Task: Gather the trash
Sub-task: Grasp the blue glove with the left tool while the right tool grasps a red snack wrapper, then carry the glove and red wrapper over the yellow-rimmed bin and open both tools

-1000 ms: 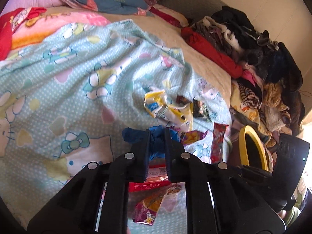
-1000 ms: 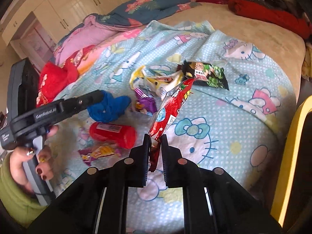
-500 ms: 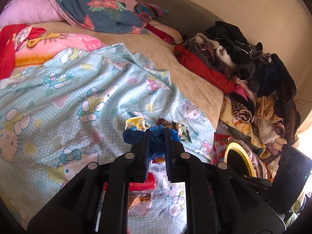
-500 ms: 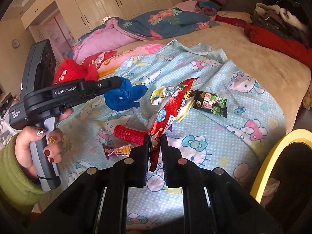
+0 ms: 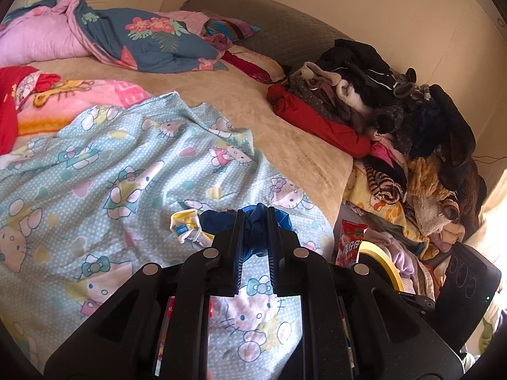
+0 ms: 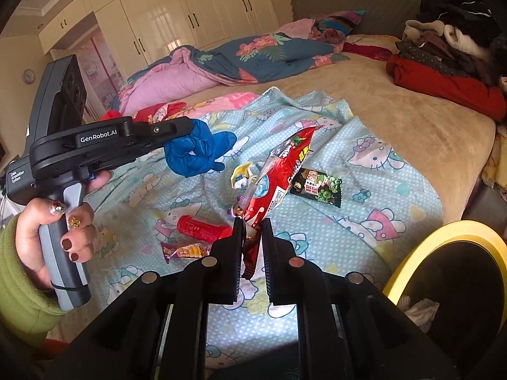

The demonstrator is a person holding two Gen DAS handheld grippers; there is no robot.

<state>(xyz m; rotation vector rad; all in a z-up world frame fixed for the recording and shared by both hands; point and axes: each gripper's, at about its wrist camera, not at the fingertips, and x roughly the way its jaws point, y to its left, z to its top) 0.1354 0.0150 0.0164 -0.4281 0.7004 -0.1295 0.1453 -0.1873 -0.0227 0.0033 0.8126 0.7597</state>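
Left claw pinches a blue glove, right claw a red snack bag, both above bed near yellow-rimmed bin. Approx. four wrappers, incl. red tube, left on sheet.

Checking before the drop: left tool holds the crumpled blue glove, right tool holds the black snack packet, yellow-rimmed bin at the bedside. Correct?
Not quite. The right tool holds the red snack bag; the right wrist view shows the black snack packet lying on the sheet. The rest stands.
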